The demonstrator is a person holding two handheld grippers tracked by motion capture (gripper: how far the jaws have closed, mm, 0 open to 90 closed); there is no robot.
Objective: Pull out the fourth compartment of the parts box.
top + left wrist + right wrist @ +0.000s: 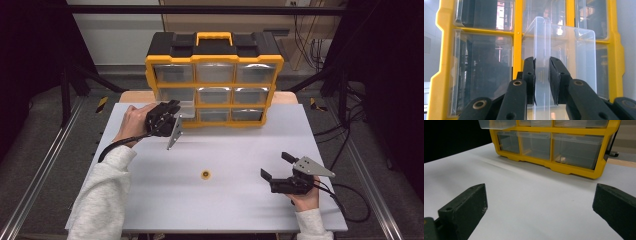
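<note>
Left tool (167,112), seen from the high view, reaches to the lower left of the yellow organizer (214,80) standing at the far edge of the white bench (225,200), its tip at a clear drawer (186,111) that juts out of the bottom row's left bay. Right tool (276,166) sits near the bench's right edge, well apart from the organizer, jaws spread wide with nothing between them; a small orange ring (205,174) lies on the bench between the two hands. In the left gripper view the left tool (541,81) is closed on the drawer's front handle tab (541,50), a thin, see-through plastic fin that runs between the two pads, which press it from both sides. The drawer is colourless and glossy, so its edges blur into reflections of the frame behind, and its lower part is cut off by the tool's arms. In the right gripper view the right tool (540,202) shows two dark jaws far apart over bare bench, the organizer's lowest row (549,143) ahead; the pulled-out drawer (497,123) is clipped by the top edge, and something small and pale inside the right-hand bay is too indistinct to identify.
</note>
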